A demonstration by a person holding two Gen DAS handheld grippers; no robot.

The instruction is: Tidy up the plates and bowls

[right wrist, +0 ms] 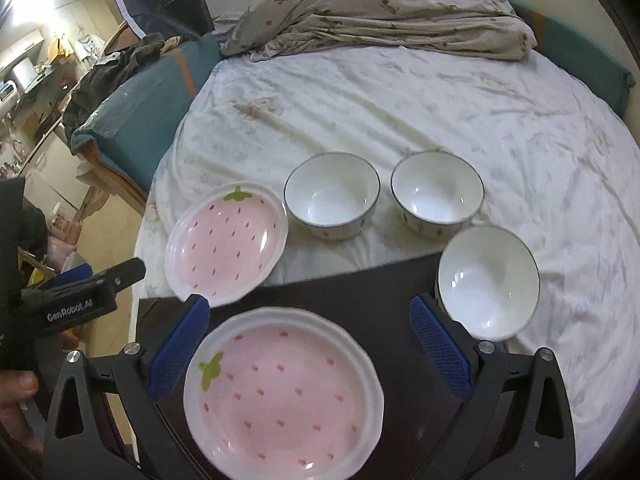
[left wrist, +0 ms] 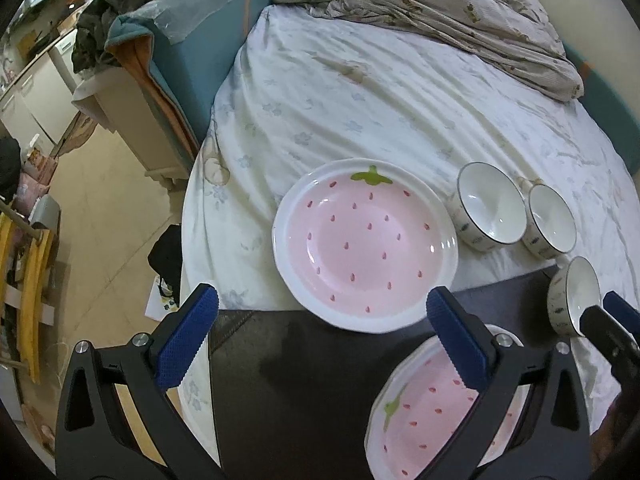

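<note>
Two pink strawberry plates and three white bowls lie on a bed. The far plate rests partly on the sheet and partly on a dark board. The near plate lies on the board. Two bowls stand side by side on the sheet. The third bowl sits at the board's right edge. My left gripper is open and empty above the board. My right gripper is open over the near plate, its right finger beside the third bowl.
A crumpled floral quilt lies at the far end of the bed. A teal cushion and dark clothes lie to the left. The bed's left edge drops to a beige floor with clutter.
</note>
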